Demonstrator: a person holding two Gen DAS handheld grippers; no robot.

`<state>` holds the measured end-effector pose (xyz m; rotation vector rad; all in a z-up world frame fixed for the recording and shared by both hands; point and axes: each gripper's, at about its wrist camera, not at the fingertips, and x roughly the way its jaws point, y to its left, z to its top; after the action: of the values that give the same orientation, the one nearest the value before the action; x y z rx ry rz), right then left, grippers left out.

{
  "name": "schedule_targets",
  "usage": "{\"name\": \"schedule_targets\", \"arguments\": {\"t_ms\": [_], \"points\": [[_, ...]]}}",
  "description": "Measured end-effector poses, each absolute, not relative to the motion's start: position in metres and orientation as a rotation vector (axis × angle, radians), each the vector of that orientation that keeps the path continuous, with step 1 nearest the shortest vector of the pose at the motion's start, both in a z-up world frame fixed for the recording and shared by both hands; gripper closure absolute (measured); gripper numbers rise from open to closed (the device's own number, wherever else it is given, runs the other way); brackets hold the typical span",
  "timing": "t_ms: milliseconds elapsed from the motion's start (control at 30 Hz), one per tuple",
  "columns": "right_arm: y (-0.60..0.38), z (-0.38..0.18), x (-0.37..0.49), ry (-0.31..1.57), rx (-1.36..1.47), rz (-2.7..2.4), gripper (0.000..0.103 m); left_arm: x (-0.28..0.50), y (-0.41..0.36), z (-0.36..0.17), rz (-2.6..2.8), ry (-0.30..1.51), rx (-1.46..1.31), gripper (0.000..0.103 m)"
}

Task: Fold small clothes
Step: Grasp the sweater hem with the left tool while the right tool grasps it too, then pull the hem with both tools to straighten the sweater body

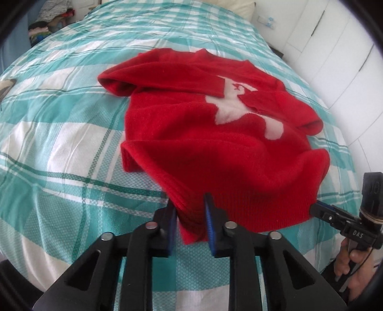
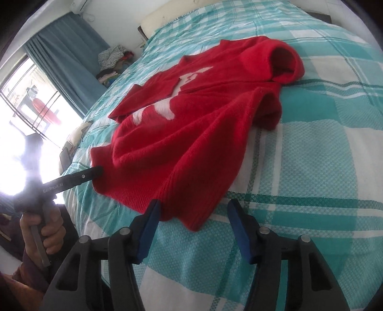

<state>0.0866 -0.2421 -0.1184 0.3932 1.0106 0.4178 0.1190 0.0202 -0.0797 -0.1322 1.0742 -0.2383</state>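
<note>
A small red sweater [image 1: 210,134] with a white animal figure lies on the checked bed, its sleeves folded in over the body; it also shows in the right wrist view [image 2: 191,124]. My left gripper [image 1: 191,208] is shut on the sweater's near hem corner, the cloth pinched between its blue pads. In the right wrist view the left gripper [image 2: 95,172] meets the hem's left corner. My right gripper [image 2: 191,210] is open, its jaws either side of the hem's other near corner. It shows at the right edge of the left wrist view [image 1: 316,208], touching the hem.
The bed has a teal and white checked cover [image 1: 71,134]. A pile of clothes [image 2: 112,62] lies at the far side by a blue curtain [image 2: 67,55] and a bright window. White cupboards [image 1: 335,47] stand to the right. A pillow [image 2: 162,16] lies at the head.
</note>
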Motion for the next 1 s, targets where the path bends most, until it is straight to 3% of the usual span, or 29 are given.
{"name": "schedule_targets", "arguments": {"t_ms": [67, 133, 400, 567, 700, 833, 900, 933, 967, 1000], "points": [[-0.244, -0.120, 0.086, 1.018, 0.433, 0.449, 0.090, 0.114, 0.031, -0.076, -0.252, 1.066, -0.152, 0.089], [-0.247, -0.114, 0.080, 1.016, 0.430, 0.453, 0.097, 0.105, 0.045, -0.070, -0.268, 1.061, -0.179, 0.089], [-0.262, -0.095, 0.045, 1.021, 0.411, 0.471, 0.097, 0.088, 0.057, -0.076, -0.337, 1.083, -0.182, 0.085], [-0.261, -0.112, 0.049, 1.038, 0.408, 0.446, 0.094, 0.082, 0.053, -0.080, -0.365, 1.075, -0.190, 0.065], [-0.269, -0.119, 0.049, 1.029, 0.465, 0.442, 0.082, 0.081, 0.060, -0.078, -0.360, 1.054, -0.205, 0.064], [-0.267, -0.128, 0.055, 1.036, 0.527, 0.474, 0.081, 0.086, 0.059, -0.076, -0.371, 1.034, -0.215, 0.064], [-0.263, -0.131, 0.059, 1.042, 0.548, 0.500, 0.081, 0.087, 0.058, -0.077, -0.371, 1.024, -0.205, 0.067], [-0.262, -0.133, 0.060, 1.045, 0.557, 0.498, 0.081, 0.089, 0.058, -0.078, -0.367, 1.028, -0.204, 0.089], [-0.263, -0.133, 0.061, 1.049, 0.563, 0.493, 0.085, 0.090, 0.059, -0.080, -0.364, 1.043, -0.211, 0.099], [-0.265, -0.131, 0.060, 1.048, 0.558, 0.475, 0.092, 0.090, 0.062, -0.081, -0.360, 1.052, -0.225, 0.099]]}}
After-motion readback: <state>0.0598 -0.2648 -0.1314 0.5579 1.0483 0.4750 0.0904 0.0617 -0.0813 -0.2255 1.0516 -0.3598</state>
